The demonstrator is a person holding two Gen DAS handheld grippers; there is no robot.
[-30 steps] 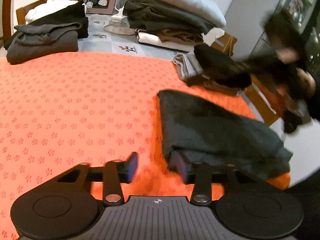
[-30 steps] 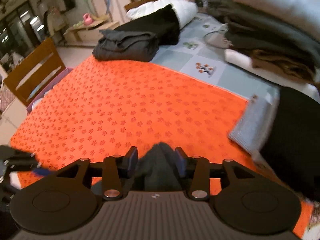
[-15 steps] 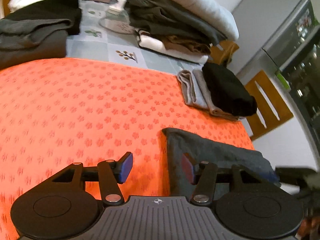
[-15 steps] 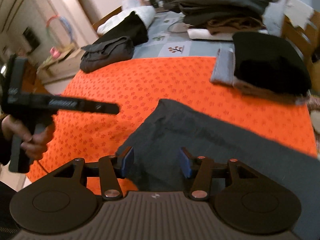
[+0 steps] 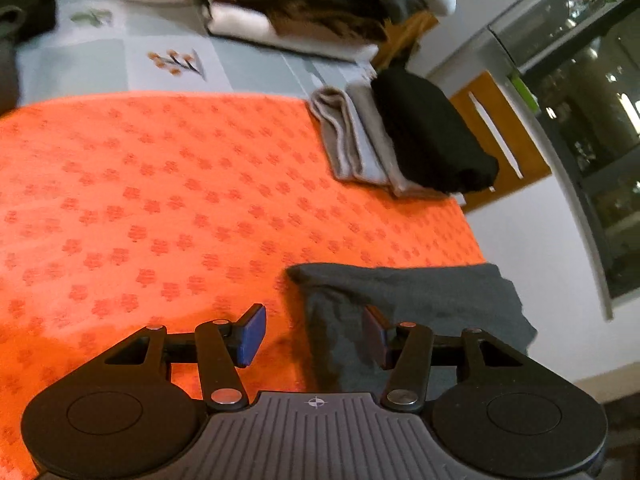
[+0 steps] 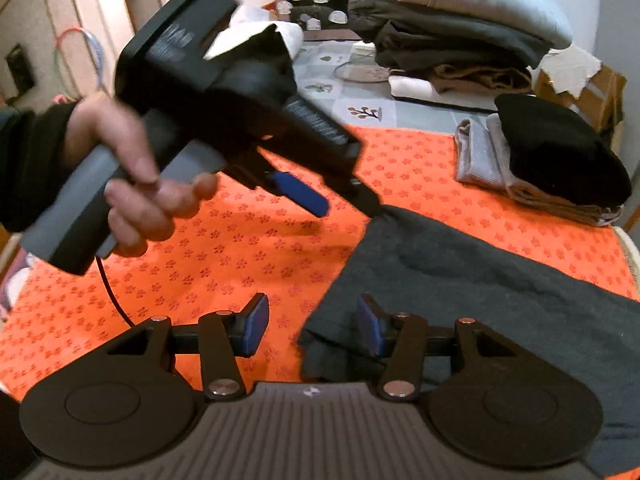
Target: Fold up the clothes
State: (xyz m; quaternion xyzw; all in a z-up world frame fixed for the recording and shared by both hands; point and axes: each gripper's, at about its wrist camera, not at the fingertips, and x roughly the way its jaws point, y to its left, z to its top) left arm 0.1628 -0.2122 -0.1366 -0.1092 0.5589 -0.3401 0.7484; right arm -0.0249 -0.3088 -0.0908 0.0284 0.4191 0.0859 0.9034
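Both grippers moved since 1 s ago. Left gripper [image 5: 314,334] and right gripper [image 6: 313,330] half open, holding nothing, now over edges of dark grey garment [image 6: 480,280], flat at orange cloth's [image 5: 160,200] right edge.

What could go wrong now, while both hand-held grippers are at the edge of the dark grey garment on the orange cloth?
1. Both the left hand-held gripper and the right hand-held gripper are open, so closing may catch only one layer of the dark grey garment.
2. The garment overhangs the orange cloth edge, so it might slide off.
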